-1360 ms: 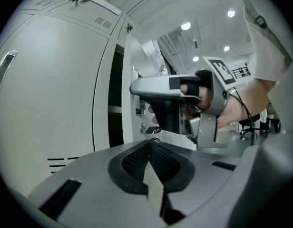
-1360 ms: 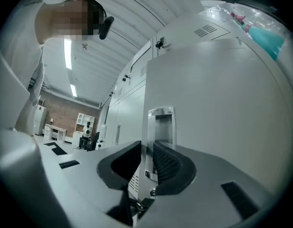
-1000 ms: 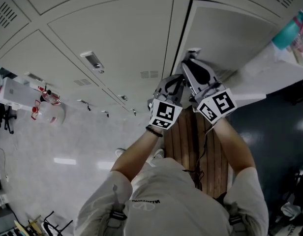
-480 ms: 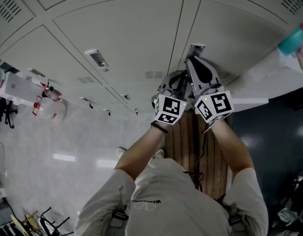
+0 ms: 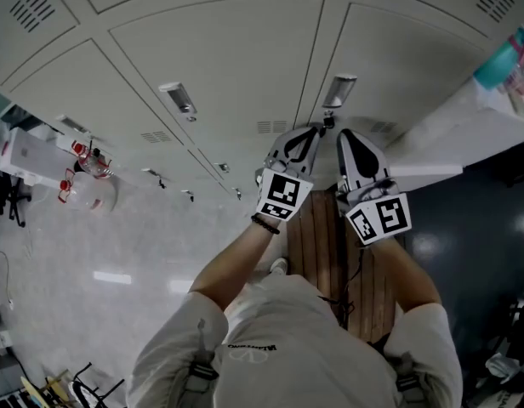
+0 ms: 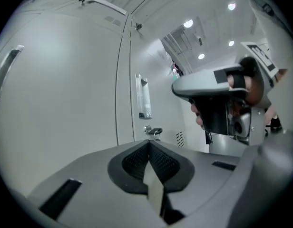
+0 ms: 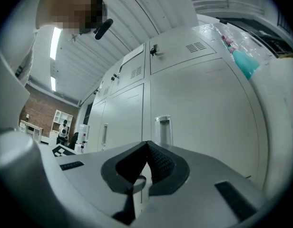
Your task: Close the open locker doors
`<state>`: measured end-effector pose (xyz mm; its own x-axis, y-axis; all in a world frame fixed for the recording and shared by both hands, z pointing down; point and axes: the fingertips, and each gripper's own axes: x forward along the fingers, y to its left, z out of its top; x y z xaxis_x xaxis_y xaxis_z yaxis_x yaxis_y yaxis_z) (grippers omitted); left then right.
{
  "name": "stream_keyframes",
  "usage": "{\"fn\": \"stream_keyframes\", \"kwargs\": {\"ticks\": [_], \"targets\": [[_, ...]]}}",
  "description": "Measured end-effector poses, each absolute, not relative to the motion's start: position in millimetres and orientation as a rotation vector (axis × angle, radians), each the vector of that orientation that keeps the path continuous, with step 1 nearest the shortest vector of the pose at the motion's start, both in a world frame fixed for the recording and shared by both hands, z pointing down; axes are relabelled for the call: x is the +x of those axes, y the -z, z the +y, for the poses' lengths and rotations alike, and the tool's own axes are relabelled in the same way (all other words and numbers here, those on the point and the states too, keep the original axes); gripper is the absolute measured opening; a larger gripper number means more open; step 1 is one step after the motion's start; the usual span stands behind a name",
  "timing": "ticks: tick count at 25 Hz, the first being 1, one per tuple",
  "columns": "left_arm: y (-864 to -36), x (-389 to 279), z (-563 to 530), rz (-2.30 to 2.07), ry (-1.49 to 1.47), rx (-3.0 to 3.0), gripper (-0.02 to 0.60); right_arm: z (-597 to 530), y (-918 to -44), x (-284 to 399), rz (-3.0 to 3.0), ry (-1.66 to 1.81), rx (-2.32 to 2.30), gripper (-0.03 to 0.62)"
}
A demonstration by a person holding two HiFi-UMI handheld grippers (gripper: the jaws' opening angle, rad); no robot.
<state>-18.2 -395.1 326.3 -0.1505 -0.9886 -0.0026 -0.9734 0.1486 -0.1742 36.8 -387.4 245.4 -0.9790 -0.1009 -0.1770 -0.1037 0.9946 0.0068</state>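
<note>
The grey locker door (image 5: pixel 398 58) right of the centre seam lies flush with its neighbours, its vertical handle (image 5: pixel 340 90) near the seam. In the left gripper view the same handle (image 6: pixel 142 96) has a key (image 6: pixel 153 131) just under it. My left gripper (image 5: pixel 321 128) is shut and empty, its tip just short of the door by the key. My right gripper (image 5: pixel 342 136) sits beside it, a little back from the door. Its jaws have just been closing and now meet with nothing between them (image 7: pixel 147 144). The handle (image 7: pixel 162 127) stands right ahead of them.
More shut lockers run to the left, each with a handle (image 5: pixel 179 98). A teal bottle (image 5: pixel 500 58) and plastic-wrapped things lie on the locker top at the right. A wooden bench (image 5: pixel 330 245) is below my arms. Red fire extinguishers (image 5: pixel 83 172) stand far left.
The right-hand locker door has swung from ajar to flush. My right gripper has drawn back from the handle and its jaws have closed. The left gripper stayed near the seam.
</note>
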Motion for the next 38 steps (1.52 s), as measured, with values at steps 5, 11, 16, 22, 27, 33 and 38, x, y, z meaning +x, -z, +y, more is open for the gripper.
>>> {"fn": "stream_keyframes", "kwargs": {"ticks": [5,11,16,22,27,33,38], "targets": [[-295.6,-26.0,-303.6,2.329,0.075,-1.933,0.005,-362.1,-255.3,60.7,3.002,0.072,-0.208,0.009],[-268.5,-50.9,-171.7,2.444,-0.008,-1.838,0.005,-331.4,-244.6,81.9,2.982,0.134,-0.301,0.009],[-245.7,-83.4,-78.6,2.554,-0.030,-1.678,0.005,-294.9,-221.4,86.9,2.949,0.133,-0.329,0.009],[-226.6,-116.5,-17.4,2.581,-0.017,-1.550,0.005,-256.6,-206.2,77.4,2.922,0.116,-0.342,0.008],[-224.5,-125.2,-0.2,2.567,-0.041,-1.542,0.005,-234.0,-201.2,67.4,2.918,0.093,-0.338,0.008],[-225.8,-124.1,0.2,2.542,-0.061,-1.573,0.005,-222.5,-200.0,60.7,2.924,0.070,-0.336,0.008],[-227.1,-124.0,-3.7,2.535,-0.057,-1.590,0.005,-221.8,-200.6,57.3,2.934,0.079,-0.336,0.008]]}}
